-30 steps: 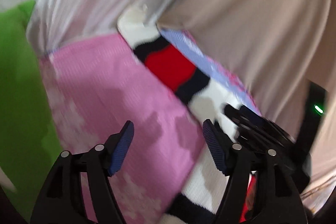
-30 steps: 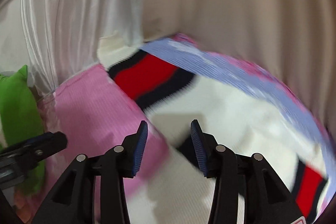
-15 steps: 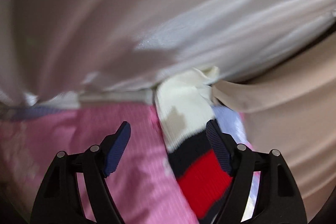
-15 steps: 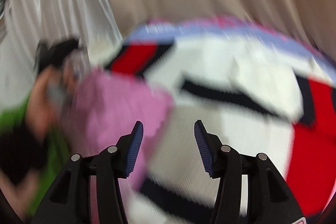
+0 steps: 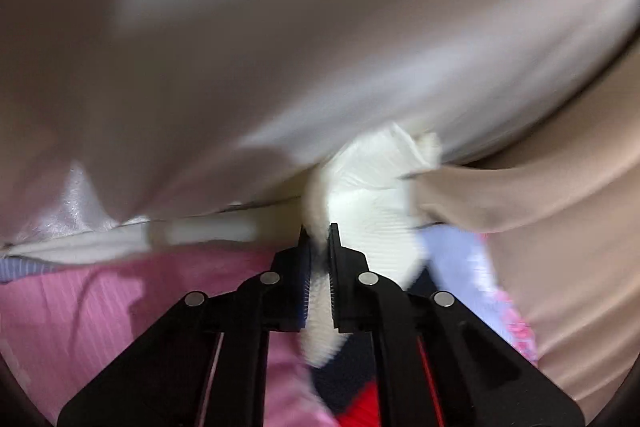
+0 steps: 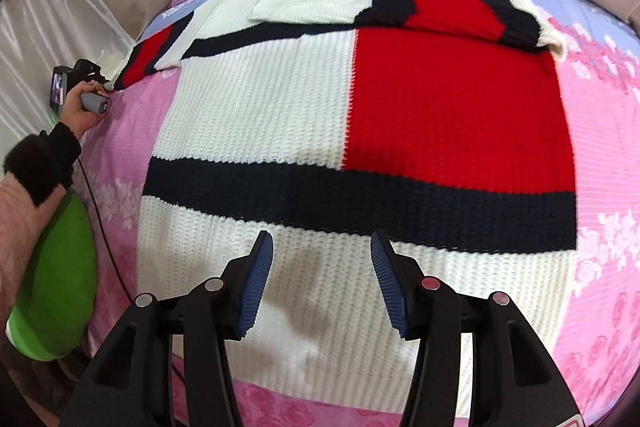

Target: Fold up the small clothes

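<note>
A knit sweater [image 6: 280,99] in white, red and navy blocks lies flat on the pink flowered bedspread [image 6: 608,235]. Its right sleeve [image 6: 440,3] is folded across the chest; its left sleeve [image 6: 148,59] stretches out to the far left. My left gripper [image 5: 319,231] is shut on that sleeve's white cuff [image 5: 372,187], by the curtain; it also shows in the right wrist view [image 6: 96,77], held in a hand. My right gripper [image 6: 322,247] is open and empty, above the sweater's white hem.
A white satin curtain [image 5: 280,47] and a beige drape [image 5: 560,227] hang just behind the cuff. A green cushion [image 6: 56,283] lies at the bed's left edge, under the person's arm [image 6: 24,219]. A black cable [image 6: 100,227] trails over the bedspread.
My left gripper has moved to the sleeve's end and shut on the white cuff. My right gripper has drawn back from the left sleeve to the hem and stays open.
</note>
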Demonstrator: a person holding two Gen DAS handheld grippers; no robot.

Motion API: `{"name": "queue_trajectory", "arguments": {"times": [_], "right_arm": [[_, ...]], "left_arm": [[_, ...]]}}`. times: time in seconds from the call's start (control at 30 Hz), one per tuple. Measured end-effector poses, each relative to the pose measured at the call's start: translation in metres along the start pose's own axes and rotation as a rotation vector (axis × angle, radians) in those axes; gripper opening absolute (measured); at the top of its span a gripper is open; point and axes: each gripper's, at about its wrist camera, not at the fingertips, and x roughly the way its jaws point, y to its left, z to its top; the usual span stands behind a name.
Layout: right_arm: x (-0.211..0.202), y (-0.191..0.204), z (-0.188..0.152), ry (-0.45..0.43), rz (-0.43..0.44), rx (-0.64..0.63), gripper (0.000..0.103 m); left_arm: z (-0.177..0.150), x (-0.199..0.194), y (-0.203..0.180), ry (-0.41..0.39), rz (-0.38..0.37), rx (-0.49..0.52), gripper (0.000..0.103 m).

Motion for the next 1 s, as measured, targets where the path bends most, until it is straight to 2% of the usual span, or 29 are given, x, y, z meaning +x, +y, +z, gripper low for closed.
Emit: {"name": "queue_trajectory", "arguments": {"times": [0.1, 0.17, 0.2, 0.23, 0.3, 0.33, 0.4, 0.47, 0.53, 0.6, 0.63, 0.67, 0.73, 0.9, 1.0], "right_arm": [[-0.004, -0.009, 0.002, -0.019, 0.018, 0.013, 0.050], [-0.005, -0.013, 0.005, -0.038, 0.032, 0.024, 0.050], [-0.008, -0.014, 0.008, -0.051, 0.041, 0.028, 0.050], [-0.010, -0.015, 0.011, -0.065, 0.047, 0.031, 0.050], [-0.015, -0.019, 0.018, -0.101, 0.057, 0.041, 0.050], [-0.018, -0.022, 0.021, -0.115, 0.058, 0.046, 0.050], [-0.021, -0.033, 0.026, -0.144, 0.046, 0.064, 0.051], [-0.021, -0.050, 0.030, -0.153, 0.028, 0.090, 0.054], [-0.021, -0.067, 0.030, -0.164, -0.008, 0.106, 0.054], [-0.022, -0.087, 0.032, -0.169, -0.024, 0.130, 0.056], [-0.023, -0.095, 0.034, -0.173, -0.016, 0.143, 0.058], [-0.024, -0.103, 0.037, -0.178, 0.001, 0.155, 0.062], [-0.022, -0.113, 0.049, -0.202, 0.004, 0.137, 0.066], [0.005, -0.121, 0.094, -0.217, 0.001, 0.080, 0.069], [0.026, -0.141, 0.117, -0.214, 0.059, 0.176, 0.069]], "left_arm": [[-0.013, -0.047, -0.047, -0.037, -0.132, 0.099, 0.006], [-0.045, -0.104, -0.103, -0.046, -0.282, 0.241, 0.006], [-0.060, -0.123, -0.120, -0.042, -0.330, 0.293, 0.006], [-0.086, -0.149, -0.146, -0.026, -0.404, 0.375, 0.006], [-0.142, -0.188, -0.184, 0.057, -0.547, 0.489, 0.006], [-0.181, -0.205, -0.201, 0.145, -0.629, 0.534, 0.007], [-0.235, -0.220, -0.215, 0.257, -0.684, 0.581, 0.007], [-0.298, -0.222, -0.220, 0.389, -0.682, 0.636, 0.011], [-0.342, -0.217, -0.206, 0.507, -0.633, 0.623, 0.016], [-0.357, -0.209, -0.187, 0.537, -0.594, 0.565, 0.025], [-0.360, -0.198, -0.179, 0.535, -0.561, 0.524, 0.037], [-0.357, -0.204, -0.170, 0.525, -0.535, 0.499, 0.047], [-0.345, -0.193, -0.150, 0.496, -0.470, 0.434, 0.056], [-0.308, -0.159, -0.113, 0.444, -0.330, 0.238, 0.060], [-0.286, -0.136, -0.093, 0.407, -0.296, 0.099, 0.063]]}}
